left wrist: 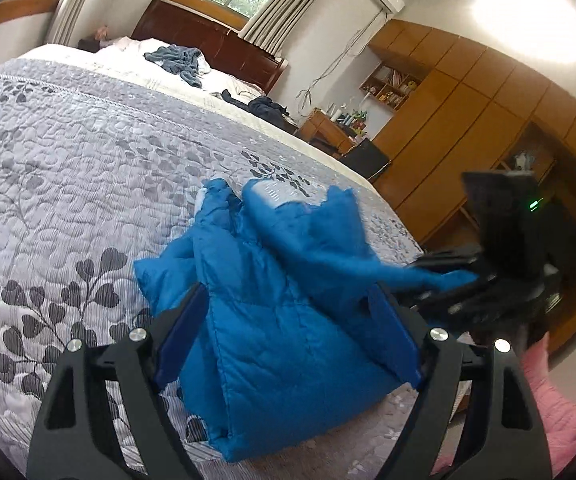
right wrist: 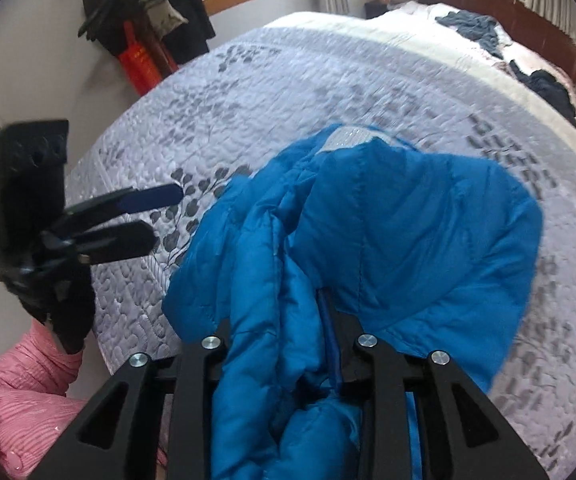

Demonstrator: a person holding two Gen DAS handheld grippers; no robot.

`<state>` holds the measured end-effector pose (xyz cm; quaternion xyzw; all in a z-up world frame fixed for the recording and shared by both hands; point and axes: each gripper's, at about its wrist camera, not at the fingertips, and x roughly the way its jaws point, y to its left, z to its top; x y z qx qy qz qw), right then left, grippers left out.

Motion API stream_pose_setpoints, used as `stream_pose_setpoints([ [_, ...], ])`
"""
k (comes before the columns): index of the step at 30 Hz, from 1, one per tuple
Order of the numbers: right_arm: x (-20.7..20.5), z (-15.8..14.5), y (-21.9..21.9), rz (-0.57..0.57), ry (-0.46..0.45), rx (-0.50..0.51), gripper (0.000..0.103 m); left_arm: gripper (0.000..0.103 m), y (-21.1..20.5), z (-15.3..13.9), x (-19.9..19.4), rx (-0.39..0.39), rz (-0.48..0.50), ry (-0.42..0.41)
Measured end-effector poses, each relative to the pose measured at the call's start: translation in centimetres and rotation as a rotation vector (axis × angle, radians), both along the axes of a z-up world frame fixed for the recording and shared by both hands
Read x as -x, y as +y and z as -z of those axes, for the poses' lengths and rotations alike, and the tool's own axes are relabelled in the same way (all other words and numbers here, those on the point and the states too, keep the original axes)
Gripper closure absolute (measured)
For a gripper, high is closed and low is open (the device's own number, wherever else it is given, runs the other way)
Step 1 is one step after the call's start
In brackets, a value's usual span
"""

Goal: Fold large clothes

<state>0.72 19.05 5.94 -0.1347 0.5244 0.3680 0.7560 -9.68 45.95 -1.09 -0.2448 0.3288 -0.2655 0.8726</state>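
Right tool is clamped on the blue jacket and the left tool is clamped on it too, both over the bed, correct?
Not quite. The right tool is clamped on the blue jacket over the bed, but the right wrist view shows the left tool open, holding nothing.

Both tools are matte black. The left gripper [left wrist: 288,320] has two broad finger arms with triangular cut-outs, round silver screw heads at the pivots, and dark blue pads [left wrist: 180,328] lining the inner faces. The right gripper [right wrist: 288,360] is built alike: black linkage, four silver screws, a blue strip along one finger. Seen from the left wrist camera, its body carries a small green light [left wrist: 533,203]. The person wears a black glove [right wrist: 68,320] and a pink ribbed sleeve [right wrist: 20,392].
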Motion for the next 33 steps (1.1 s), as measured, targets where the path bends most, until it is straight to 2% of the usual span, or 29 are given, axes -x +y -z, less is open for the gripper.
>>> stream_pose_setpoints([
  [7, -0.1, 2.4, 1.3, -0.008, 0.029, 0.002, 0.066, 0.022, -0.1, 0.4, -0.7, 0.038, 0.027, 0.013],
  [11, 0.1, 2.3, 1.4, -0.019, 0.04, -0.019, 0.052, 0.022, -0.8, 0.5, -1.6, 0.046, 0.046, 0.026],
  [14, 0.7, 0.7, 1.0, -0.016, 0.041, -0.042, 0.045, 0.022, -1.0, 0.6, -2.6, 0.053, 0.05, 0.045],
  [18, 2.0, -2.9, -0.8, -0.027, 0.022, -0.117, 0.039, 0.022, -1.1, 0.6, -3.6, 0.093, 0.076, 0.07],
  [21, 2.1, -5.8, -3.5, -0.01, 0.04, -0.222, 0.037, 0.022, -1.6, 0.9, -4.5, 0.103, 0.09, 0.091],
  [24, 1.3, -7.1, -7.1, 0.1, -0.051, -0.209, 0.036, 0.022, -1.9, 1.7, -5.1, 0.122, 0.105, 0.128],
  [27, -0.6, -5.6, -11.2, 0.238, -0.067, -0.167, 0.036, 0.022, -1.8, 2.5, -5.5, 0.145, 0.107, 0.161],
  [28, -1.5, -4.2, -12.8, 0.295, -0.059, -0.142, 0.036, 0.022, -1.7, 2.8, -5.7, 0.176, 0.116, 0.17],
  [31, -3.2, -0.7, -16.1, 0.384, 0.029, -0.162, 0.036, 0.022, -1.7, 3.2, -6.2, 0.245, 0.139, 0.184],
  [33, -3.7, 1.0, -17.1, 0.404, 0.067, -0.191, 0.036, 0.022, -2.1, 3.3, -6.7, 0.254, 0.148, 0.187],
])
